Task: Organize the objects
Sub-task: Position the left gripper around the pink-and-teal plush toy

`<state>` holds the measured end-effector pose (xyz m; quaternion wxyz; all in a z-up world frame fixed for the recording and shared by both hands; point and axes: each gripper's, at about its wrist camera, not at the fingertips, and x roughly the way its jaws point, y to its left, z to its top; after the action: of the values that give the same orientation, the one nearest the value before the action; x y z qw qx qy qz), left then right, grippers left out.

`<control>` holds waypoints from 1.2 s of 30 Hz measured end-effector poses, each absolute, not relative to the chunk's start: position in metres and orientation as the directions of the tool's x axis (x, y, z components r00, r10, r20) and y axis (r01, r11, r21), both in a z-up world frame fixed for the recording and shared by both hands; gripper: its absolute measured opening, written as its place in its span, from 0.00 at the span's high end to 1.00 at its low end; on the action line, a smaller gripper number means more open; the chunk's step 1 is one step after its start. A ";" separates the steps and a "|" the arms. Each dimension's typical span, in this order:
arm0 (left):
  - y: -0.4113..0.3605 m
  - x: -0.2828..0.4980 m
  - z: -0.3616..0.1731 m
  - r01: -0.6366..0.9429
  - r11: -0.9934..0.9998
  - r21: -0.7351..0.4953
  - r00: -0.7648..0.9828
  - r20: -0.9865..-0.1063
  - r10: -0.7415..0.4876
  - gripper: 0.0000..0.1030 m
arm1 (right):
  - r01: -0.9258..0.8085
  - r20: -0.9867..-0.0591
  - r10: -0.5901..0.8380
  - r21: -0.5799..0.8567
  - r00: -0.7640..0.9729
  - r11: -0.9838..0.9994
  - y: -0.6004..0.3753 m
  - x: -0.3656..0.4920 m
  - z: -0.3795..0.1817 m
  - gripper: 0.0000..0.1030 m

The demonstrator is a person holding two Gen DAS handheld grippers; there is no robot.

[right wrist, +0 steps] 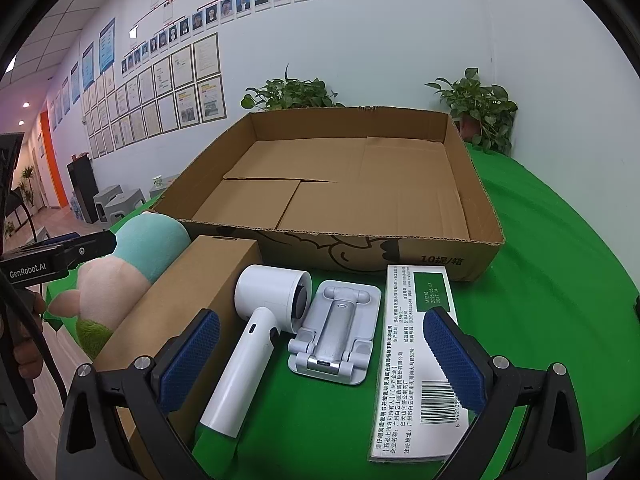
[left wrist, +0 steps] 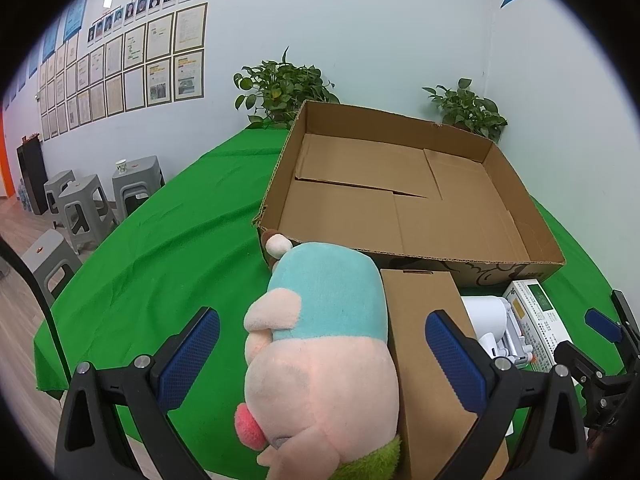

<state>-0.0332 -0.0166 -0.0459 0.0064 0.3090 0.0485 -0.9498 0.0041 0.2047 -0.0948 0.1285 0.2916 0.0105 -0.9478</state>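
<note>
In the left wrist view the plush toy is cut off by the bottom edge, so its lower part is not visible, and its far end hides a part of the front wall of the open cardboard box. The small brown box covers most of the white hair dryer and of the phone stand. In the right wrist view the medicine box has small print that is mostly too fine to read, and its near right corner is behind one fingertip. The potted plant stands partly behind the far wall of that carton.
</note>
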 end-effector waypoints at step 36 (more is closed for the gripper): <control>-0.019 -0.032 -0.045 0.040 -0.994 -0.102 -0.810 -0.585 0.027 0.01 | 0.246 -0.555 -0.238 0.062 -0.797 -0.967 0.207 0.008 -0.093 0.00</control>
<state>-0.0324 -0.0186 -0.0455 0.0033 0.3079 0.0548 -0.9498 0.0078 0.2072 -0.0933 0.1276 0.2917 0.0067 -0.9479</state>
